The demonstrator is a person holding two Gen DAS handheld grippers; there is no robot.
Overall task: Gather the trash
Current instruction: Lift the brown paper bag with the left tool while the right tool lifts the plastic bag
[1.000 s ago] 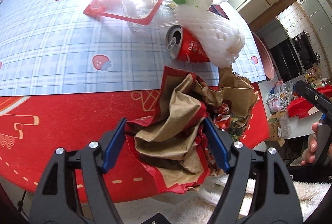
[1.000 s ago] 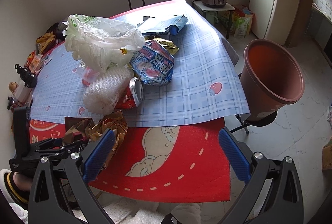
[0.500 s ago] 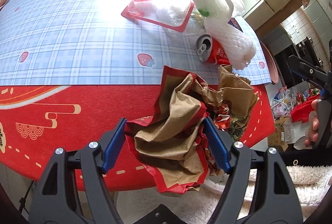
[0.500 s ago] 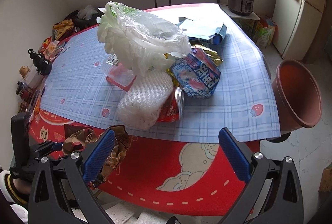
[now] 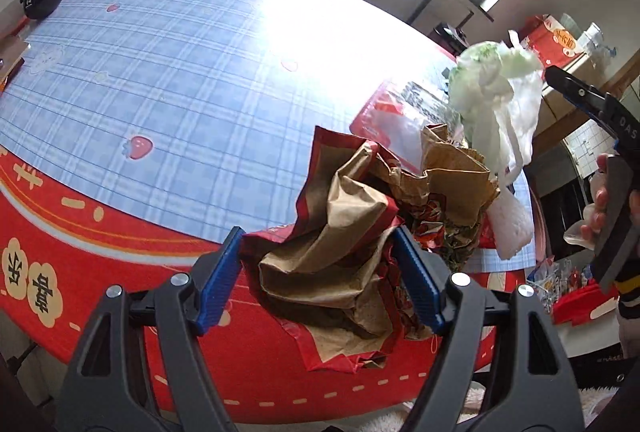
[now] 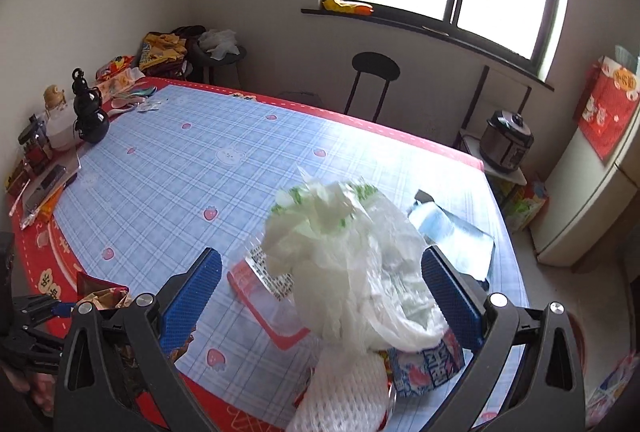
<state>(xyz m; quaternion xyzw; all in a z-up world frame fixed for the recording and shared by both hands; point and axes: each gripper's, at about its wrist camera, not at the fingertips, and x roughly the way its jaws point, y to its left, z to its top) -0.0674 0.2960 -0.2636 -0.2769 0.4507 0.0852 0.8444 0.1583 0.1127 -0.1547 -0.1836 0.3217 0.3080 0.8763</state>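
Note:
My left gripper [image 5: 320,280] is shut on a crumpled brown and red paper bag [image 5: 340,248], held over the table's red front edge. The bag also shows at the lower left of the right wrist view [image 6: 104,296]. My right gripper [image 6: 320,296] is open, its blue fingers on either side of a white plastic bag [image 6: 352,252] without touching it. The white bag shows in the left wrist view [image 5: 500,99] too. Under it lie a white foam net [image 6: 344,388], a blue snack packet [image 6: 428,368] and a clear red-rimmed tray [image 6: 268,300].
The table [image 6: 180,167] has a blue plaid cloth with strawberries. A black gourd figure [image 6: 88,111] and small items stand at its left end. A blue packet [image 6: 456,232] lies at the right. A black stool [image 6: 374,71] and a rice cooker [image 6: 506,139] stand beyond.
Both views have swung left and upward. The right gripper has moved in over the white plastic bag, which now sits between its open fingers. The left gripper still holds the paper bag.

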